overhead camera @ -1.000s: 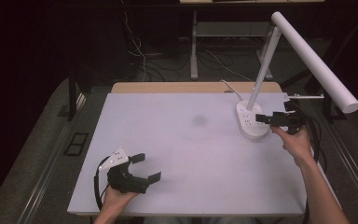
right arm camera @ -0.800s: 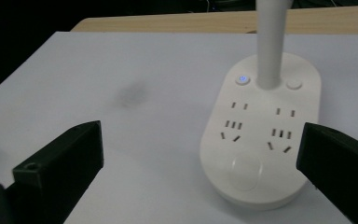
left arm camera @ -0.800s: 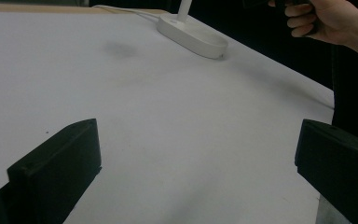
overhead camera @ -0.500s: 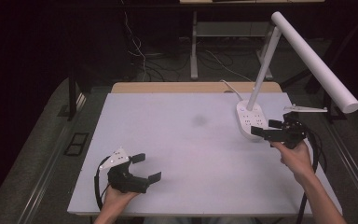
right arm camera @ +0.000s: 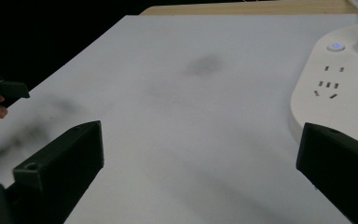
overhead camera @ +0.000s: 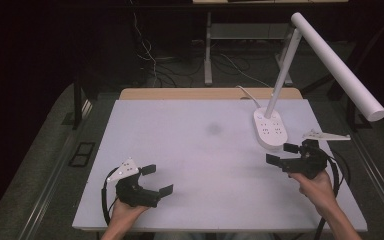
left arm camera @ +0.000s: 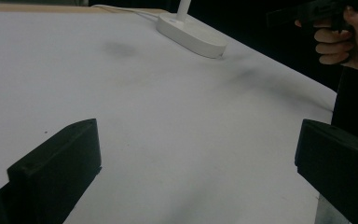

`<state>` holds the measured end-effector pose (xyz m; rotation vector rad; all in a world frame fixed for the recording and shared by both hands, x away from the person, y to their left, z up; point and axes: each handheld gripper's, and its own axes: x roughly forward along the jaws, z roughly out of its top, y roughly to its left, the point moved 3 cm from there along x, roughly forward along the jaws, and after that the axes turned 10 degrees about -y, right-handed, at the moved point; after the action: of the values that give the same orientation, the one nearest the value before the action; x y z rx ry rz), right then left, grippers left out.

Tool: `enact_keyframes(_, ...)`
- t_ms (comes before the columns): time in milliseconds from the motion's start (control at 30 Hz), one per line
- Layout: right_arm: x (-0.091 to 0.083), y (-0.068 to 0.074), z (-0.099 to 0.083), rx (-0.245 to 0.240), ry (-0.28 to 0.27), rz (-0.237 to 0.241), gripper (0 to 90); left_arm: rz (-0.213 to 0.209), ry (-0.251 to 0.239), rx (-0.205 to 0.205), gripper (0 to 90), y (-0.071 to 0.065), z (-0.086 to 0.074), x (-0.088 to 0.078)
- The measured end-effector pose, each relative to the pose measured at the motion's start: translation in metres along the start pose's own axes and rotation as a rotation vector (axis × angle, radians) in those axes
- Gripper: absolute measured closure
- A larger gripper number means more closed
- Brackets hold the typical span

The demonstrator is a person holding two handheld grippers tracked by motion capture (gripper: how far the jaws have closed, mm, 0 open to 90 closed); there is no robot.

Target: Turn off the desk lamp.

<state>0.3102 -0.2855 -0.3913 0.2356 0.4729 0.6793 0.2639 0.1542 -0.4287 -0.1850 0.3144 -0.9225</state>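
Currently, the left claw (overhead camera: 155, 180) rests low over the near-left part of the white worktop (overhead camera: 200, 150), jaws spread wide with nothing between them. Centre field holds only a faint grey smudge (overhead camera: 213, 129).

At the right, the right claw (overhead camera: 283, 154) stands just in front of the desk lamp base (overhead camera: 269, 128), near it but apart; its jaws have just been opening and now stand wide apart, empty.

The base is a white oval slab with socket slots and a lit blue button (right arm camera: 336, 46) beside the stem (overhead camera: 282, 75), which carries a long tubular head (overhead camera: 337, 65).

Handling judgement: the base is probably rigid, smooth plastic, weighted and slippery; the assembly looks top-heavy. Grip across the base's narrow flanks, or low on the stem, never on the head. A trailing cord (overhead camera: 245, 92) may resist movement.
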Motion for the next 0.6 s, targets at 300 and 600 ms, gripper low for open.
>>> enact_keyframes(300,-0.003,0.012,-0.025,-0.009,-0.005,0.038,0.6,-0.002,0.006,0.004,0.0,-0.001,0.0,0.0)
enact_keyframes(600,-0.007,0.027,-0.048,-0.042,0.012,0.043,0.6,-0.005,0.008,0.009,0.0,-0.001,-0.001,0.001)
